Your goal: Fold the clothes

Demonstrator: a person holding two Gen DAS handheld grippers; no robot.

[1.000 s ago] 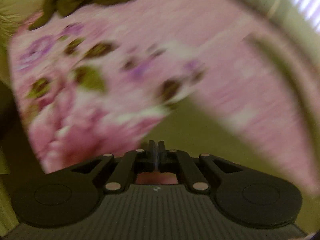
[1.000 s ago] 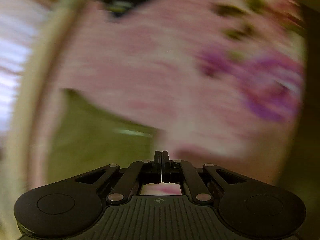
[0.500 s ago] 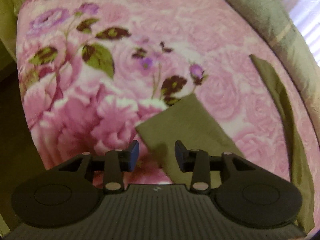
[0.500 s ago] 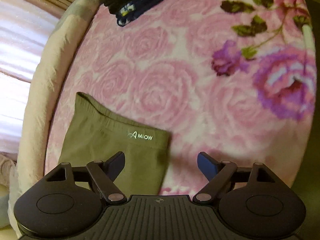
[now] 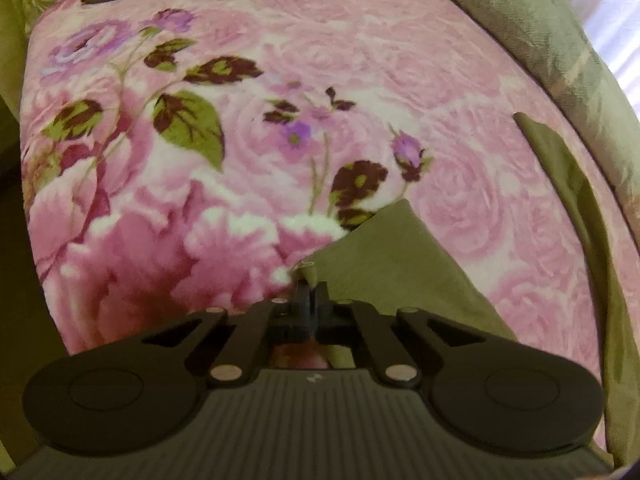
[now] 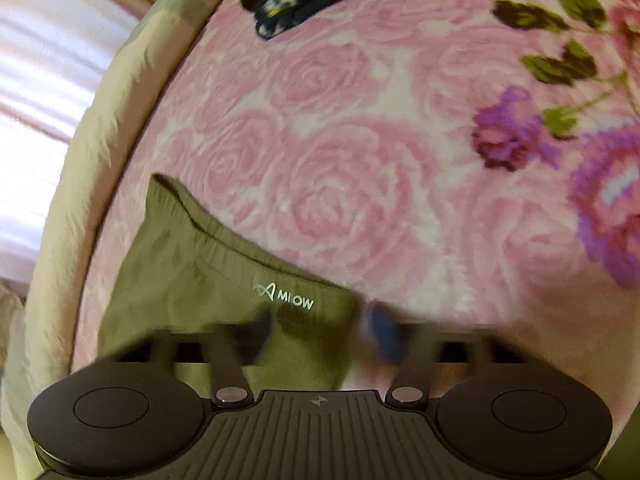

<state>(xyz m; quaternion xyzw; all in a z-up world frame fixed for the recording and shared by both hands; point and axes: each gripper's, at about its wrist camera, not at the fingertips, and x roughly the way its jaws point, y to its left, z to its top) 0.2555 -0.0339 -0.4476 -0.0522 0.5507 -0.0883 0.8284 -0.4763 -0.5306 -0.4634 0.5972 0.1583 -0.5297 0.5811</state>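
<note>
Left gripper (image 5: 310, 294) pinches one corner of the olive-green folded garment (image 5: 396, 264); right gripper (image 6: 320, 330) straddles the waistband corner, fingers blurred but apart.
The garment lies flat on the pink rose-patterned fleece blanket (image 5: 360, 64), its long axis running between the two grippers, waistband at the right one.

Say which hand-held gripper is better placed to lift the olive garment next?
Left. The left hand-held gripper is shut on the olive garment at its corner; the right hand-held gripper is open and motion-blurred.
</note>
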